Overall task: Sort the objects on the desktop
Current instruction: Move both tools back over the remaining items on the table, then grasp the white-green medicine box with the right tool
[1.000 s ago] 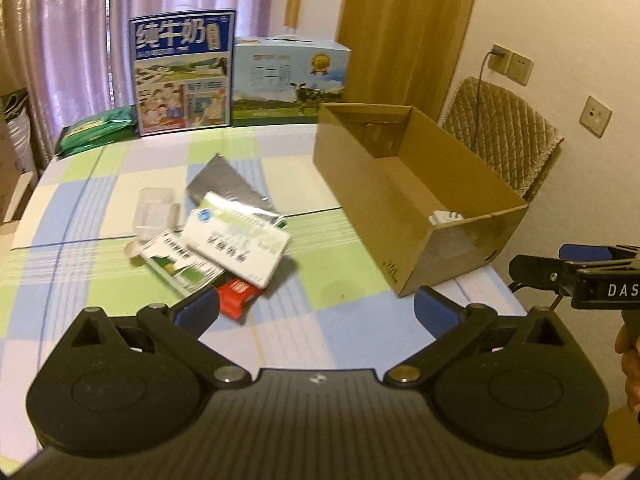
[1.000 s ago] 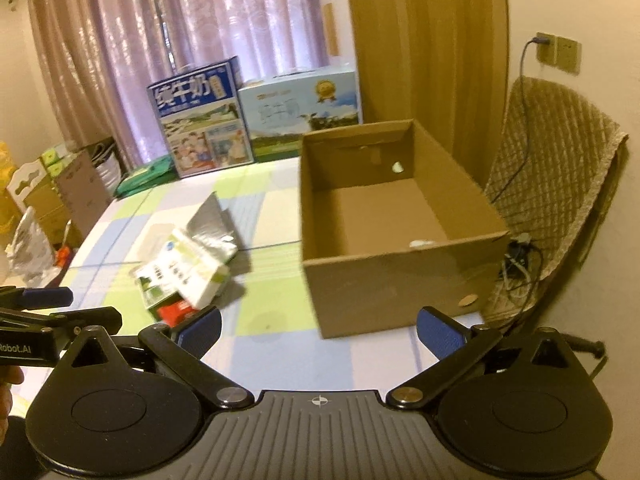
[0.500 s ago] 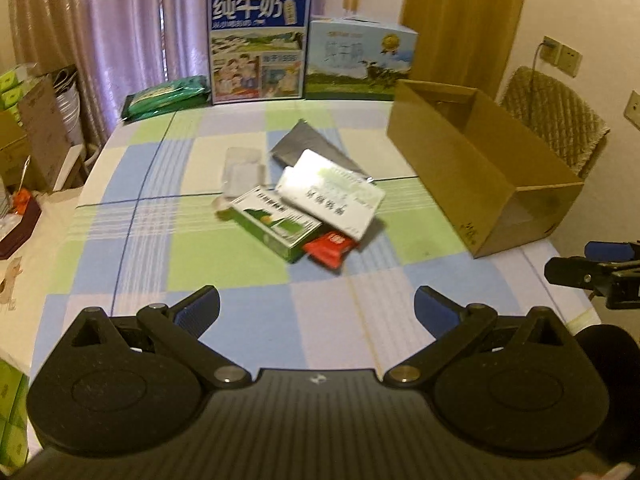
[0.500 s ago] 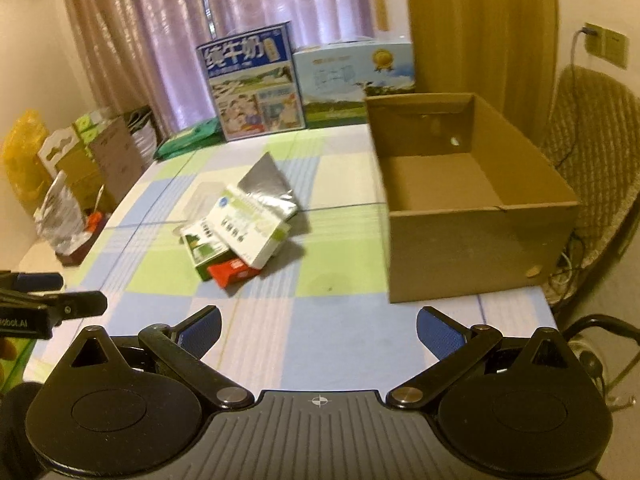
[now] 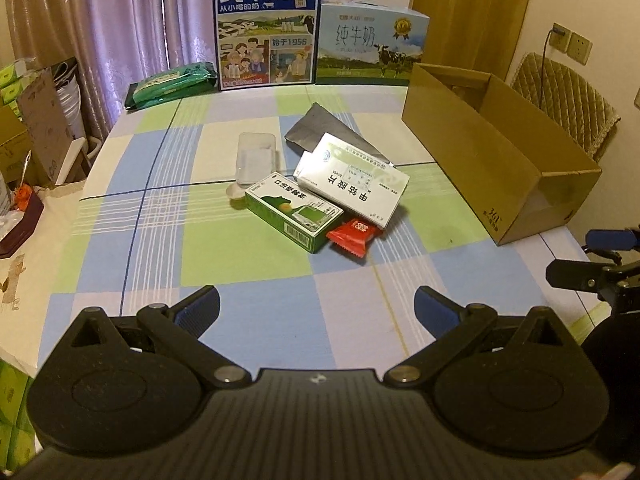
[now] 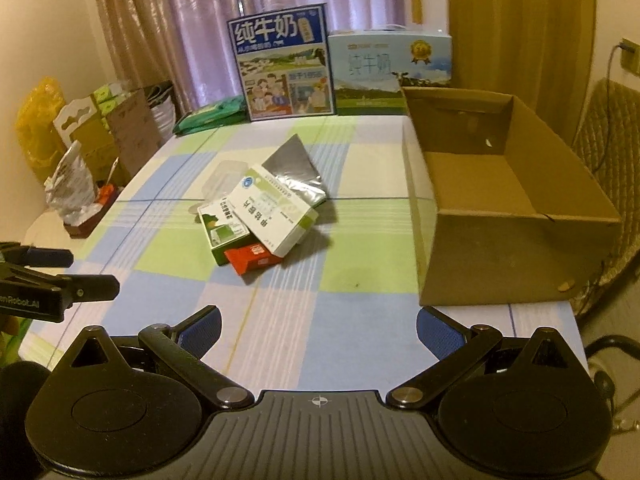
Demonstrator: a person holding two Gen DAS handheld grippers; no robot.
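A small pile lies mid-table: a white medicine box [image 5: 352, 179] [image 6: 276, 208] leaning on a green box [image 5: 294, 212] [image 6: 220, 228], a red snack packet [image 5: 353, 235] [image 6: 253, 263], a grey foil pouch [image 5: 320, 128] [image 6: 293, 168] and a clear plastic case [image 5: 255, 156] [image 6: 222, 178]. An open cardboard box [image 5: 492, 168] [image 6: 508, 216] stands at the right. My left gripper [image 5: 317, 307] is open over the near table edge, short of the pile. My right gripper [image 6: 318, 322] is open too, empty, nearer the cardboard box.
Two milk cartons [image 5: 266, 28] [image 5: 370, 42] stand at the far edge beside a green wipes pack [image 5: 172, 84]. A small white cap [image 5: 235, 192] lies by the green box. A padded chair [image 5: 560, 104] sits behind the cardboard box; boxes and bags crowd the floor at left [image 6: 100, 132].
Both grippers have pulled back and swung left, so the whole table and pile now show from farther away. Nothing on the table has moved; both stay open.
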